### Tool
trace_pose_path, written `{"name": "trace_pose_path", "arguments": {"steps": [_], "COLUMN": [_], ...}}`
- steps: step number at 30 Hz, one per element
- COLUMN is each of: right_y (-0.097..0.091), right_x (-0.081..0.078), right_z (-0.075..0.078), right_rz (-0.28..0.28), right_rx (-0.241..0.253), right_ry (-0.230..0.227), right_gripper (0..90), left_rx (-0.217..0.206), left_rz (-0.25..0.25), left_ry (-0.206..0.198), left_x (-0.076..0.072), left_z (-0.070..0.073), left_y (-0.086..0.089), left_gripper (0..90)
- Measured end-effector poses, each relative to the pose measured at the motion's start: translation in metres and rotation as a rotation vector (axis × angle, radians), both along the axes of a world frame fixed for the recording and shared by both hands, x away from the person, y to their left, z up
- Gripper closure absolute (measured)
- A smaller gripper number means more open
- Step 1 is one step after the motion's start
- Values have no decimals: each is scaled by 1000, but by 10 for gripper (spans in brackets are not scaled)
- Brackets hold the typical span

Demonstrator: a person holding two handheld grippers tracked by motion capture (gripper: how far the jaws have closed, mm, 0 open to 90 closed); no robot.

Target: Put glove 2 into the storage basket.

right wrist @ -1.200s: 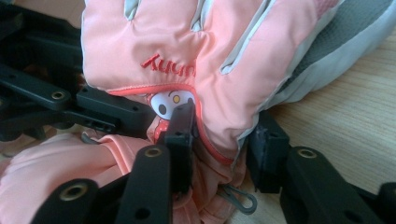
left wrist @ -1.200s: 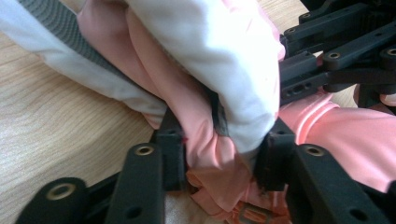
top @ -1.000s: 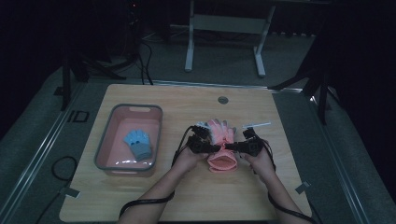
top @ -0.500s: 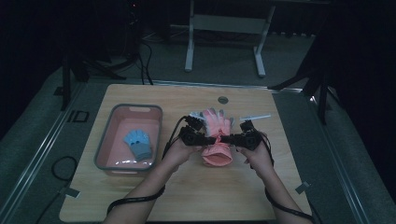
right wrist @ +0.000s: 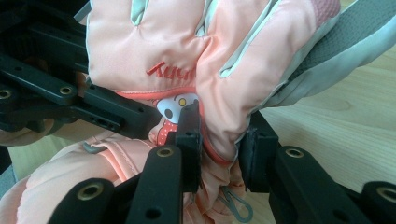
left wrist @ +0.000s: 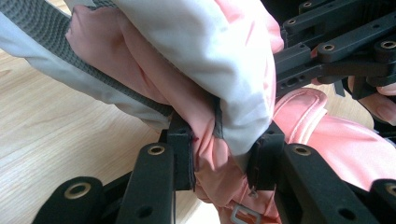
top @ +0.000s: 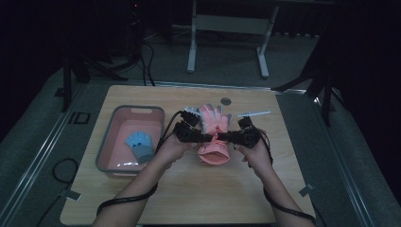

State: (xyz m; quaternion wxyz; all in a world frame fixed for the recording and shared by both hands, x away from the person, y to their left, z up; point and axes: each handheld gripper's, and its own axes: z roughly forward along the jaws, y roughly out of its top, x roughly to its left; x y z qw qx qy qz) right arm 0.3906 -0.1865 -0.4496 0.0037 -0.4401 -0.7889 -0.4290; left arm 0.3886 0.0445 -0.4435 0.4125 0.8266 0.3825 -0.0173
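- Since a second ago both hands have lifted: the pink glove (top: 213,137), which then sat lower and nearer the person's edge of the surface (top: 189,198), now hangs a little higher and farther in, its cuff off the wood.
- The left gripper (left wrist: 223,156) has its fingers (left wrist: 181,154) pinching a bunched fold of the glove near the wrist; fabric fills the gap between them, so the grip is firm.
- The right gripper (right wrist: 223,151) pinches the same glove from the opposite side, its fingers (right wrist: 190,140) closed on the seam below the small cartoon patch (right wrist: 173,105).
- Gripping at two facing points likely keeps the soft glove stretched between them, so it does not sag or twist while carried.
- In the high view the glove hangs between the grippers over the middle of the surface, its finger ends toward the far edge and its cuff toward the person.
- A pink-lined bin (top: 105,161) stands near the left edge with a blue glove (top: 140,144) in it, probably where this glove is headed.
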Motion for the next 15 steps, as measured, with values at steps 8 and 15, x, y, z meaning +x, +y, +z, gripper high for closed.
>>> {"name": "trace_pose_path", "arguments": {"steps": [8,15], "right_y": [20,48], "right_x": [2,8], "right_z": [15,28], "right_rz": [20,42], "right_rx": [10,18], "right_ry": [-24,-43], "right_gripper": [721,721], "left_rx": [24,43], "left_rz": [21,44], "left_ry": [-25,-37], "left_x": [-2,-2], "left_z": [19,35], "left_y": [20,47], "left_gripper": [685,685]}}
